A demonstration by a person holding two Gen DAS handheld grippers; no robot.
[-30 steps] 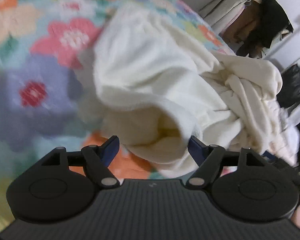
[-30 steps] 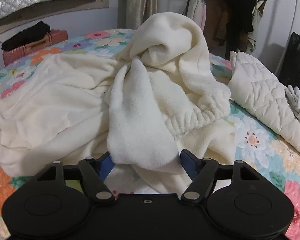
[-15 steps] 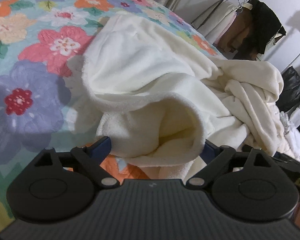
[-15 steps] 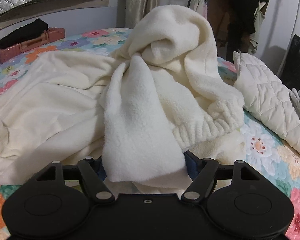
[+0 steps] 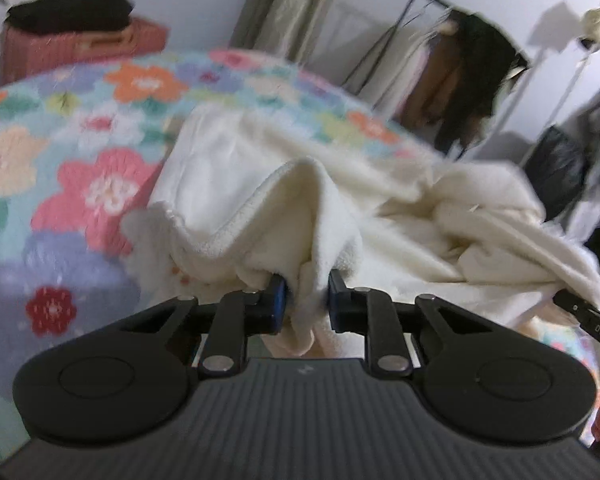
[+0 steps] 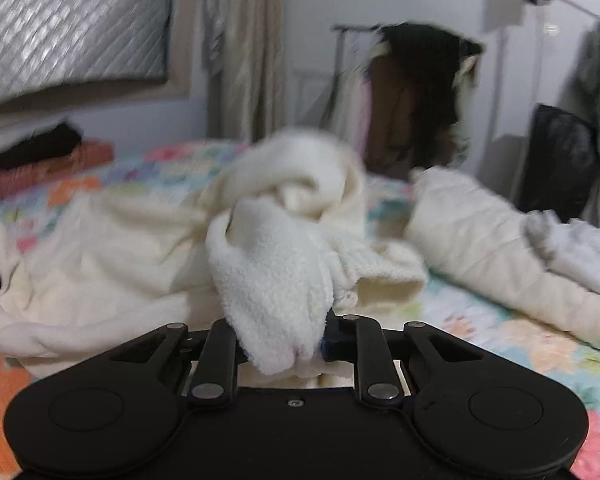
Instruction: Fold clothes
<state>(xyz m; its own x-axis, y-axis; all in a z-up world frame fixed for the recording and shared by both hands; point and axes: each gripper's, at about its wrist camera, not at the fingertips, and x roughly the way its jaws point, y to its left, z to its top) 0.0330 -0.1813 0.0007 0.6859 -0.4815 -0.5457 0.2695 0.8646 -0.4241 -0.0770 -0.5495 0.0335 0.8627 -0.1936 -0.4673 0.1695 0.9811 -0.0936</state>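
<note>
- The left gripper [image 5: 306, 300] is closing, its blue pads [image 5: 278, 300] narrow and pinching a bunched fold of the cream fleece garment [image 5: 284, 208] between them.
- The right gripper [image 6: 284, 340] is closing too, with a thick fluffy flap of the same garment [image 6: 276, 272] caught between its jaws (the left pad is hidden under the cloth).
- From both grips the fleece rises a little, then spreads away over the bed, rumpled, with a ribbed cuff [image 6: 384, 276] lying just right of the right gripper.
- The garment rests on a flowered quilt [image 5: 80, 184], which shows bare to the left and far side.
- A quilted cream jacket [image 6: 472, 240] lies on the right part of the bed, apart from the fleece.
- Far behind, a clothes rack [image 5: 456, 72] with dark garments stands by the wall (blurred), and a red suitcase [image 5: 72, 48] sits at far left.
</note>
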